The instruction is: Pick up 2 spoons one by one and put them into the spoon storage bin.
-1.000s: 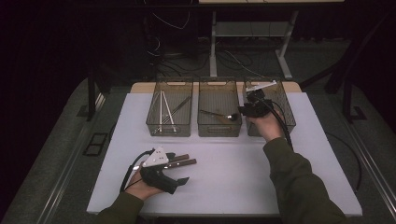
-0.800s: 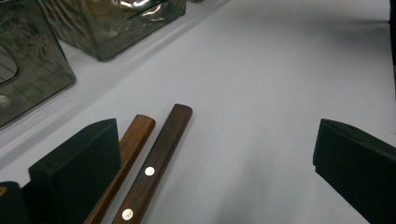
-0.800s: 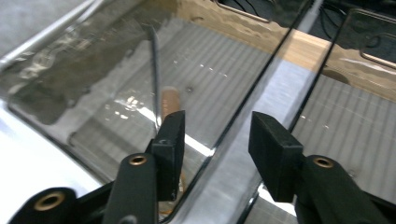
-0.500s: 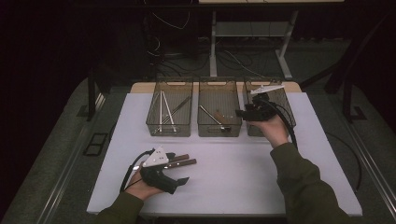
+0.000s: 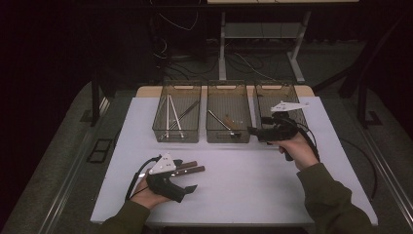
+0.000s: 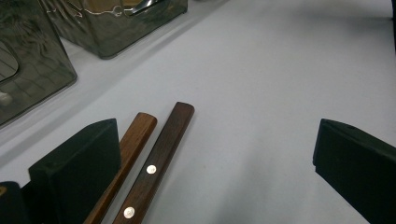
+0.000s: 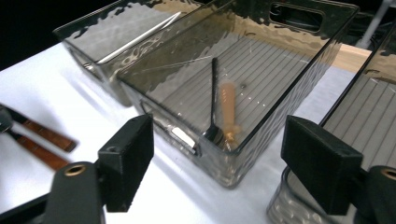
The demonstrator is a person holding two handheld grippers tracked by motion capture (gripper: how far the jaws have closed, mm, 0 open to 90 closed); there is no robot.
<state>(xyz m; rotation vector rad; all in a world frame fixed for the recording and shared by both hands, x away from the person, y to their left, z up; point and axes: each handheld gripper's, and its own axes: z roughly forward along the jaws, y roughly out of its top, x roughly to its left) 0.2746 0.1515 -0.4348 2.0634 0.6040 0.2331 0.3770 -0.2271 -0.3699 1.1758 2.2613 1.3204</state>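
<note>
three smoked clear plastic bins stand in a row at the far edge of the white table (image 5: 243, 195). the left bin (image 5: 177, 134) holds long pale utensils, the middle bin (image 5: 228, 136) a dark fork (image 7: 214, 100) beside a wooden-handled piece (image 7: 229, 112); i cannot tell what the right bin (image 5: 292, 100) holds. right gripper (image 5: 253, 130) hangs by the middle bin's near corner, jaws just opened apart, nothing between. left gripper (image 5: 192, 186) rests on the table, jaws apart, two wooden-handled utensils (image 6: 154, 158) lying just inside one jaw

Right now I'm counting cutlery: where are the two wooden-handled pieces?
In the high view, the two wooden-handled pieces lie side by side on the white table, near its front left, beside the left gripper.
</note>
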